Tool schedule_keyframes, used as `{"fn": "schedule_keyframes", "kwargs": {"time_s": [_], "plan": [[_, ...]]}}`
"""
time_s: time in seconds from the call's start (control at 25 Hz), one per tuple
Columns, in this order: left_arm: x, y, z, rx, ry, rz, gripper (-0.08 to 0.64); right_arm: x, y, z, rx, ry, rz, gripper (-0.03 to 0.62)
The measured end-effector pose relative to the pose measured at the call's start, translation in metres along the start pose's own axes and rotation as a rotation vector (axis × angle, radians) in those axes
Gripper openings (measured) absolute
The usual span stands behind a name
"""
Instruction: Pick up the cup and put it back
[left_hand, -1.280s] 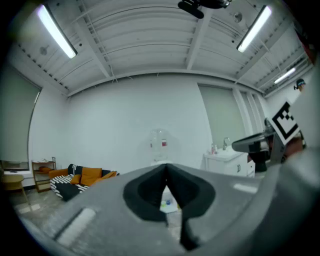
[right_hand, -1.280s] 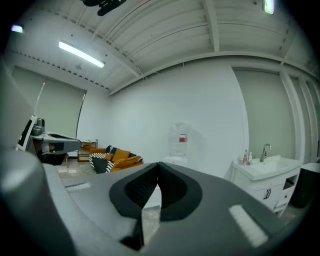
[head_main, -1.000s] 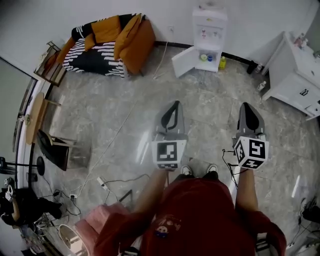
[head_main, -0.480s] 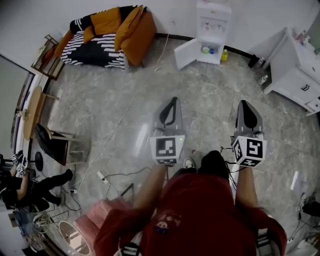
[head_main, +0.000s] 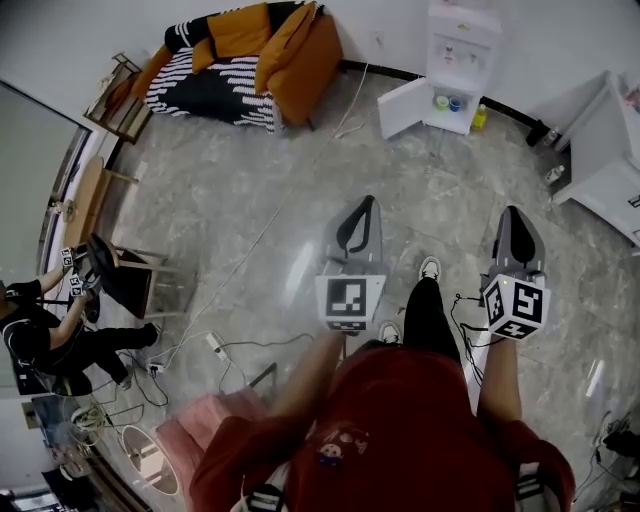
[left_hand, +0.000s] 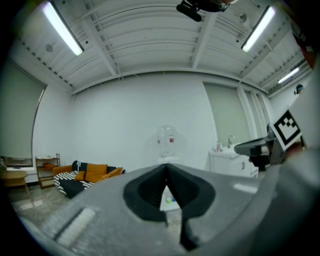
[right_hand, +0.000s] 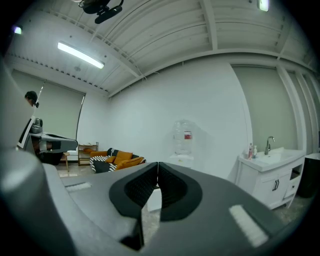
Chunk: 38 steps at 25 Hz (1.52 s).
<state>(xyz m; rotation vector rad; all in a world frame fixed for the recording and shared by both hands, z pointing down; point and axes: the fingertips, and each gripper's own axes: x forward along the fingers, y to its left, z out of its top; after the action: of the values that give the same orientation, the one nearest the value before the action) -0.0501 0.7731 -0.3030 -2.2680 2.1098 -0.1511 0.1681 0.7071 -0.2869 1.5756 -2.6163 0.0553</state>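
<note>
Left gripper (head_main: 364, 203) and right gripper (head_main: 517, 212) are out level over the floor, fingers pressed together on nothing, a shoe (head_main: 429, 268) between them. Far ahead, the water dispenser (head_main: 462, 50) has its door open. A small green cup (head_main: 441, 102) sits inside, too small to tell its tilt.

The white cabinet (head_main: 605, 185) is cut off by the head view's right edge.

red top (head_main: 410, 410), small chest print (head_main: 323, 457) | black trousers (head_main: 428, 318) | white shoes (head_main: 430, 268)
</note>
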Motion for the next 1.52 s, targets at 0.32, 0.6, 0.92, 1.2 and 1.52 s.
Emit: {"fn": "schedule_keyframes", "kwargs": {"time_s": [0.32,0.6,0.92,1.2,1.52], "plan": [[0.105,0.006,-0.009,0.005,0.019,-0.012,0.0,0.089,-0.05,0.005,-0.006,0.002,-0.017,0.002],[0.209,-0.002,0.001,-0.022,0.038,-0.008,0.0,0.172,-0.108,0.012,-0.02,0.037,0.005,0.002],[0.316,-0.028,0.018,-0.001,0.03,-0.017,0.0,0.247,-0.182,0.017,-0.013,0.035,0.0,0.002],[0.368,-0.039,0.02,0.032,0.044,-0.015,0.0,0.286,-0.208,0.027,-0.085,0.016,0.011,0.002],[0.412,-0.038,0.023,0.029,0.012,-0.043,0.0,0.314,-0.233,0.021,-0.024,0.008,-0.018,0.002]]}}
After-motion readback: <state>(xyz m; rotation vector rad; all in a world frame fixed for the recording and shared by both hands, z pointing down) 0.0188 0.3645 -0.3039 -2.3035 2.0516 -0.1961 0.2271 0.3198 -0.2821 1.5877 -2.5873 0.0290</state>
